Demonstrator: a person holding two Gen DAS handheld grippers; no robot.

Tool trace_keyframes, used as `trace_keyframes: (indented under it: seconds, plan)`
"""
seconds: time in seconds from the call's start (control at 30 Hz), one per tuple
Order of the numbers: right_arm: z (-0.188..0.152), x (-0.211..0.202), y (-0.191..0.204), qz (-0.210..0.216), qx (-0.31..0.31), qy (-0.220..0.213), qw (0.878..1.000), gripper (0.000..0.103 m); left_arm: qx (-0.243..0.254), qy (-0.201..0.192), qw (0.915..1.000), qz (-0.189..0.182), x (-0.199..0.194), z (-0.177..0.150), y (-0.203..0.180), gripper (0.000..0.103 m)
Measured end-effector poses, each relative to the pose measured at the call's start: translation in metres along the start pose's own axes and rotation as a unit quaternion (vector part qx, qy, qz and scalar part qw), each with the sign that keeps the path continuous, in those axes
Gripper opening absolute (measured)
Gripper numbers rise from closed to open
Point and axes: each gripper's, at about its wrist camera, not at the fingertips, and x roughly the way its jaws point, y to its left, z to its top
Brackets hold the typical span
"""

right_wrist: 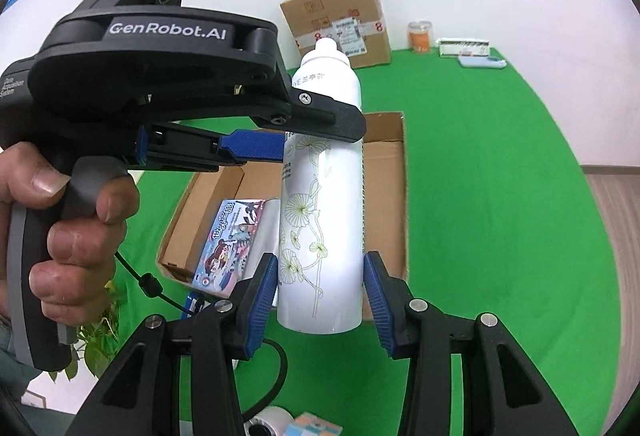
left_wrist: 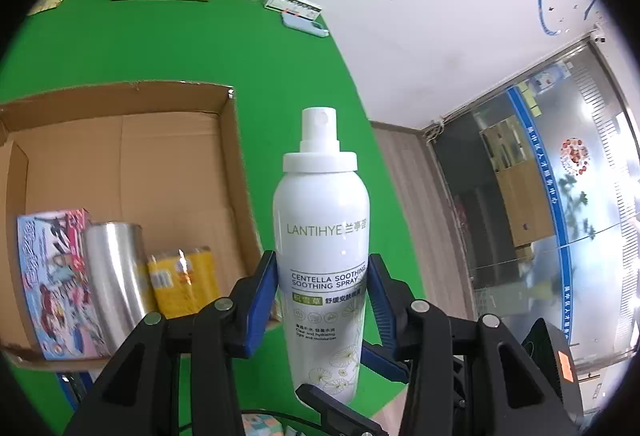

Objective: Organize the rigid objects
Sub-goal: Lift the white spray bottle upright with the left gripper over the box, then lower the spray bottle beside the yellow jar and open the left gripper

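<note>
Left wrist view showed the left gripper (left_wrist: 322, 300) clamped on the upright spray bottle (left_wrist: 322, 236) above the open box (left_wrist: 120, 155); the right gripper (right_wrist: 320, 296) squeezed the bottle's base.

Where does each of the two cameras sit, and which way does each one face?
Left wrist: sits on the left gripper, looking along its blue pads at the spray bottle they clamp, with the open cardboard box beyond.
Right wrist: sits on the right gripper, facing the bottle's lower end between its pads; the left gripper and the person's hand show.
Shared: bottle, open box, sealed carton, green table.
</note>
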Motion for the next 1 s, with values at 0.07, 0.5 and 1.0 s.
trace_keyframes:
  seconds: [0.07,0.5,1.0]
  plan:
    - [0.007,0.010,-0.006,0.003,0.007,0.012,1.000,0.042,-0.009,0.010,0.9999,0.002,0.009,0.005,0.017,0.043]
    - [-0.007,0.117,-0.067,-0.009,0.042,0.111,0.993,0.042,-0.076,0.110,0.9910,-0.012,0.112,0.011,0.093,0.043]
    - [-0.017,0.108,-0.071,-0.011,0.052,0.076,0.996,0.073,-0.030,0.033,0.9988,0.021,0.050,-0.010,0.069,0.056]
